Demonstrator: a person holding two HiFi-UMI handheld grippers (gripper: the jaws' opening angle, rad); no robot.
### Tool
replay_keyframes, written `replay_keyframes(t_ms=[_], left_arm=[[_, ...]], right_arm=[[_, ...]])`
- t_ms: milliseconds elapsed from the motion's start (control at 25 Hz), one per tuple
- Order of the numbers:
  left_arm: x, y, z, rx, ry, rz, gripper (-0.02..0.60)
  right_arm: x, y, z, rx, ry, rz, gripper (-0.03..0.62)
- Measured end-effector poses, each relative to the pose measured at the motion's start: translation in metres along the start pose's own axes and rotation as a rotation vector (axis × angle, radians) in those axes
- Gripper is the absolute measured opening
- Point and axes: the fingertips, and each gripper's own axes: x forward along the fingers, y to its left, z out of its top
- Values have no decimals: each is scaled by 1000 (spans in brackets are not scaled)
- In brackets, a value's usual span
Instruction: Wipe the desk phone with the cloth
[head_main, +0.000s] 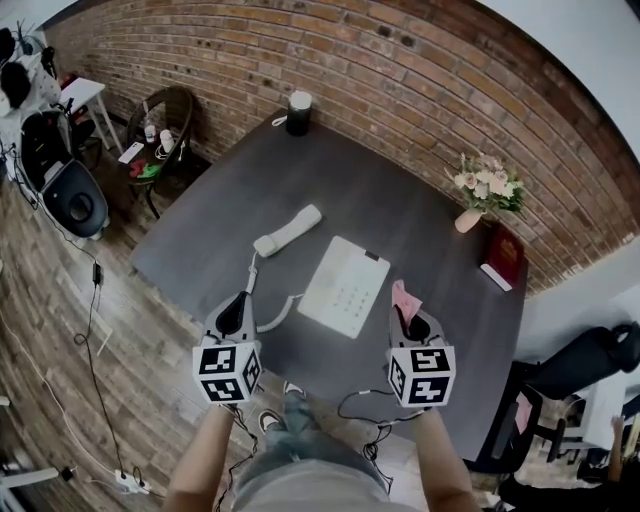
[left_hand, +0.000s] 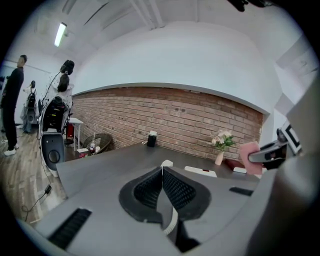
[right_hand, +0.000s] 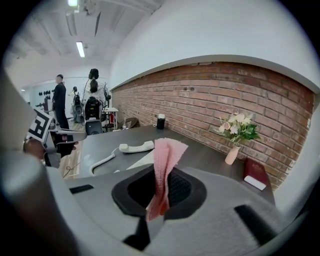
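The white desk phone (head_main: 345, 285) lies flat on the dark desk (head_main: 400, 210). Its handset (head_main: 288, 230) is off the base and rests on the desk to the left. The curly cord (head_main: 283, 310) runs from the handset through my left gripper (head_main: 243, 300), whose jaws are shut on the cord (left_hand: 171, 220). My right gripper (head_main: 408, 318) hovers at the phone's right edge, shut on a folded pink cloth (head_main: 404, 299) that stands up between its jaws (right_hand: 162, 165). In the right gripper view the handset (right_hand: 136, 146) lies ahead to the left.
A vase of flowers (head_main: 485, 190) and a red book (head_main: 503, 256) sit at the desk's right end. A black cylinder with a white top (head_main: 298, 112) stands at the far edge. A wicker side table (head_main: 160, 130) and chairs stand left of the desk.
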Motion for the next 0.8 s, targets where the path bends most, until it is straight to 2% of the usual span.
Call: replay_keyframes(t_ms=[320, 800], left_arm=[[0, 15, -5, -2, 1, 43, 5], [9, 45, -14, -1, 24, 106, 5]], right_arm=[[26, -4, 8, -141, 41, -5, 21], [83, 10, 22, -283, 81, 2, 21]])
